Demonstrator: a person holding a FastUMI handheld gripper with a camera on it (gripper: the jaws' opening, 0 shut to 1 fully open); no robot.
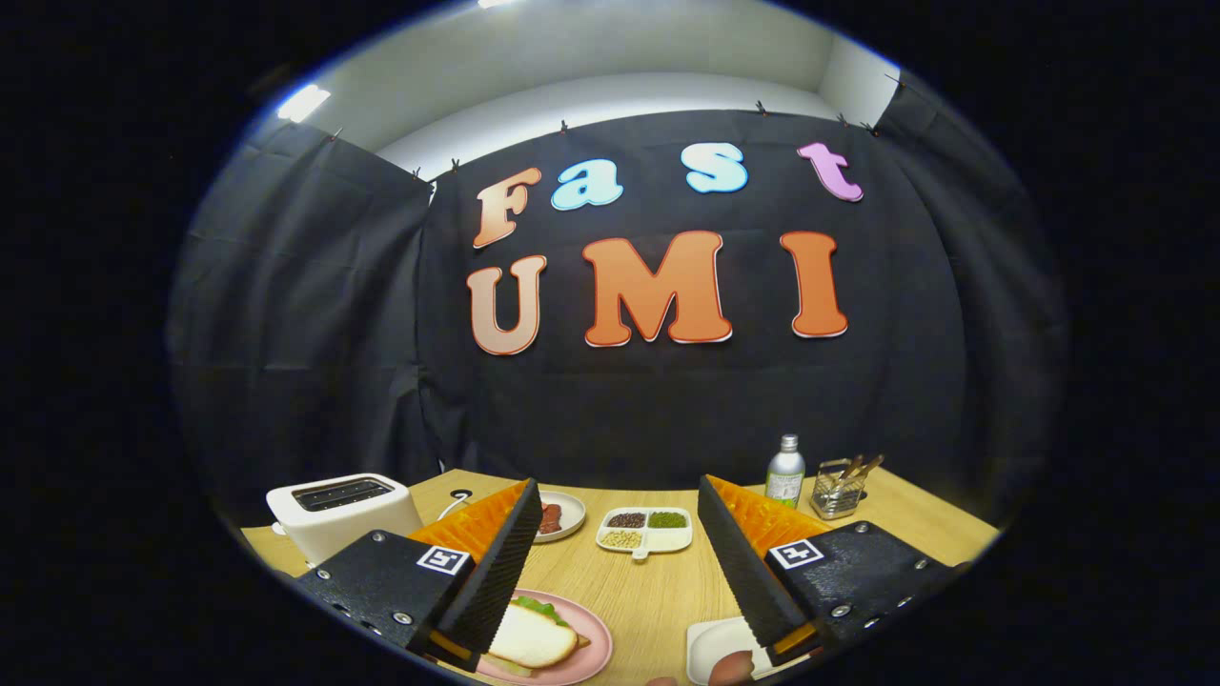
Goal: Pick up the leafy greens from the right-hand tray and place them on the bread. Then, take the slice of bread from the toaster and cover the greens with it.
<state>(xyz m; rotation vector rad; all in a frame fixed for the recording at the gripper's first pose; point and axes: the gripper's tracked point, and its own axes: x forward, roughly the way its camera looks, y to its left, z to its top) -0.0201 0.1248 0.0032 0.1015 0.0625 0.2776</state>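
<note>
Table (658, 591): carried every item; the fingers hung above its near edge.
Toaster (341, 513): stood beyond and outboard of the left finger, well apart from it; the slot faced up and no slice could be made out in it.
Gripper (620, 562): fingers were spread wide and held nothing; bare table showed between them.
Plate (586, 643): lay just beside and partly under the left fingertip, toward the gap between the fingers.
Bread (532, 636): a pale slice lay on the plate, touching the left fingertip's outline; its long axis ran roughly across the fingers' line.
Greens (545, 606): a green edge showed at the far rim of the bread, under it, so the greens sat already on the plate and looked covered.
Tray (717, 640): lay under the right fingertip, with a reddish item (732, 667) on it; no greens were seen there.
Judgement: the sandwich looked assembled. Any coming move turned on the plate lying near and to the left of the gap, not between the fingers; the fingers would need to shift left to centre on the bread.
Dish (644, 530): a four-part dish sat beyond the fingers, in line with the gap.
</note>
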